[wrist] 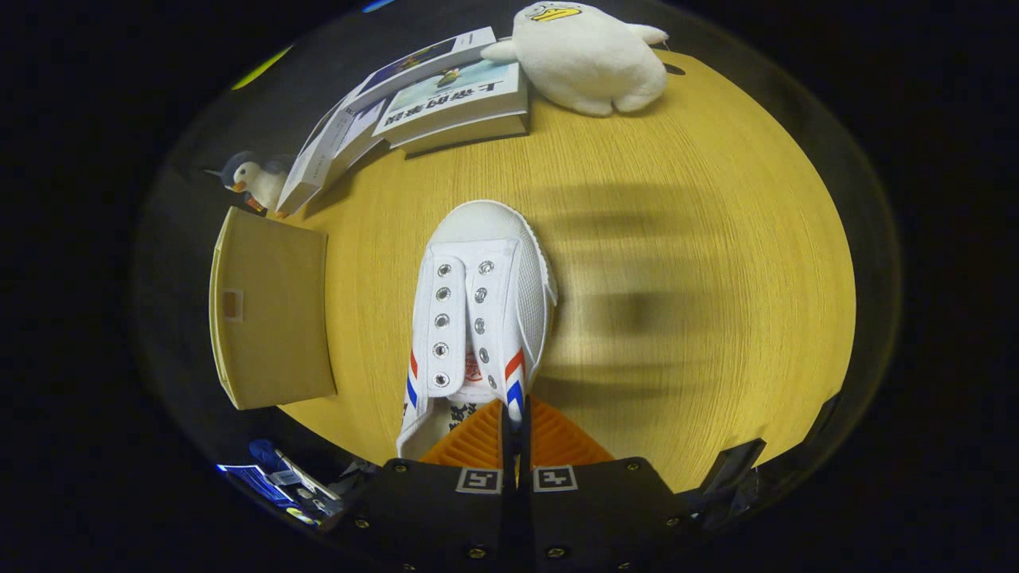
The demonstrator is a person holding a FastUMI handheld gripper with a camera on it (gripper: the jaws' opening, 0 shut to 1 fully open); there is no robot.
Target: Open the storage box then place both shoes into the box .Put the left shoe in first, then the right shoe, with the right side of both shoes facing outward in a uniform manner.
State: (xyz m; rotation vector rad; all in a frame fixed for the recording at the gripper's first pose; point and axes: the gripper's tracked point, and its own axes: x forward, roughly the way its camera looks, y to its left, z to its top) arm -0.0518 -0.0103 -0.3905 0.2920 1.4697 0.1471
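A white canvas shoe with red and blue side stripes points away from me, toe toward the books, above the wooden table. My gripper is shut on the shoe's right side wall near the heel opening, one finger inside the shoe and one outside. The tan storage box stands to the left of the shoe at the table's edge, its flat tan face toward me. Whether the box is open cannot be told from here. The shoe's shadow falls on the table to its right.
Two books lie at the far side of the table, with more leaning to their left. A white plush duck sits beyond them on the right. A small penguin toy stands behind the box.
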